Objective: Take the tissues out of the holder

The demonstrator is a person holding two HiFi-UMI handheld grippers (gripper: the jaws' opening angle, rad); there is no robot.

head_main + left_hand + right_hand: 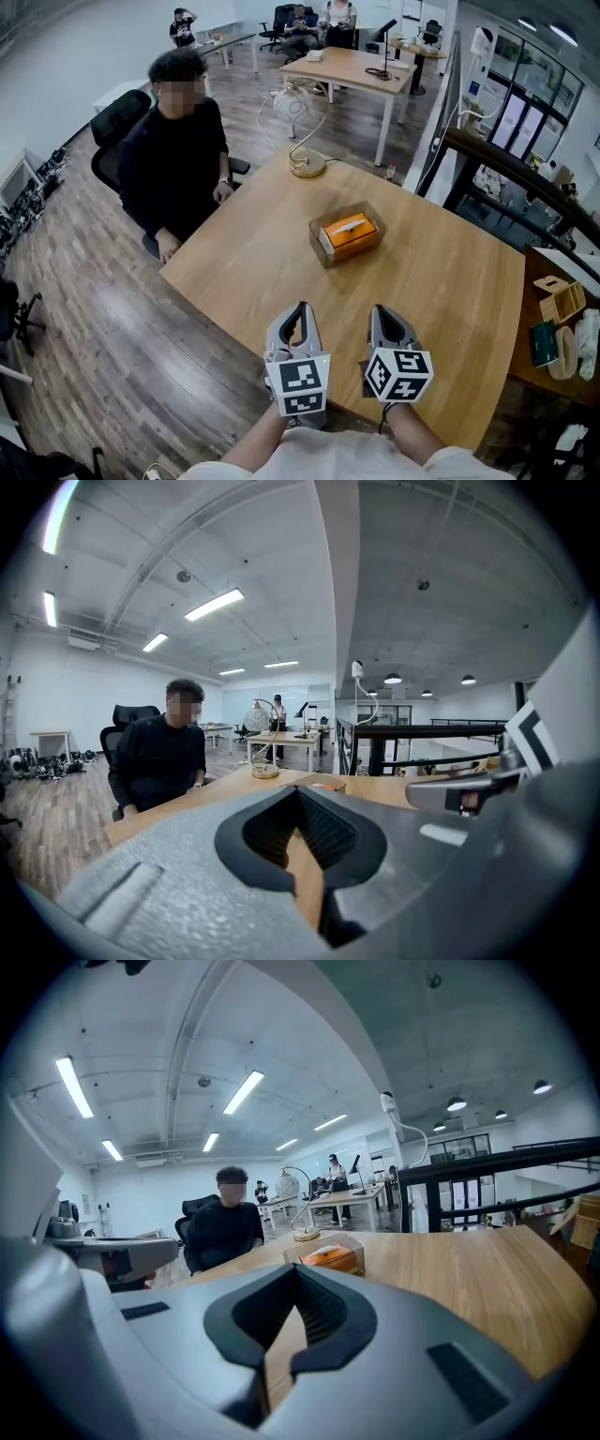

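progress: not started as far as I can see. The orange tissues [349, 228] sit inside the clear holder [323, 246], and no sheet is pulled up or lying on the table [450, 309].
left to do: everything. I have to reach, pinch the tissues and lift them clear of the holder.
holder place: just above centre of the head view, upright, out in the middle of the table. In the right gripper view it is at centre frame [298, 1253], just over the jaw body, with the orange tissues [330, 1258] showing through the wall.
left gripper [300, 314]: lower centre of the head view, jaws together with nothing between them. Its own view [300, 829] shows only a thin strip of table past the pads.
right gripper [384, 317]: lower centre, just right of the left one, jaws together and empty. Its own view [296, 1309] shows the same.
holder vs grippers: well apart. The holder is above both in the head view and nearer the right gripper's line. Bare table lies between, with no contact.
left gripper view of holder: only its top edge [317, 781] peeks over the jaw body, too small for me to read more.
next, my guess: I open one gripper and move it forward to the holder's top opening.
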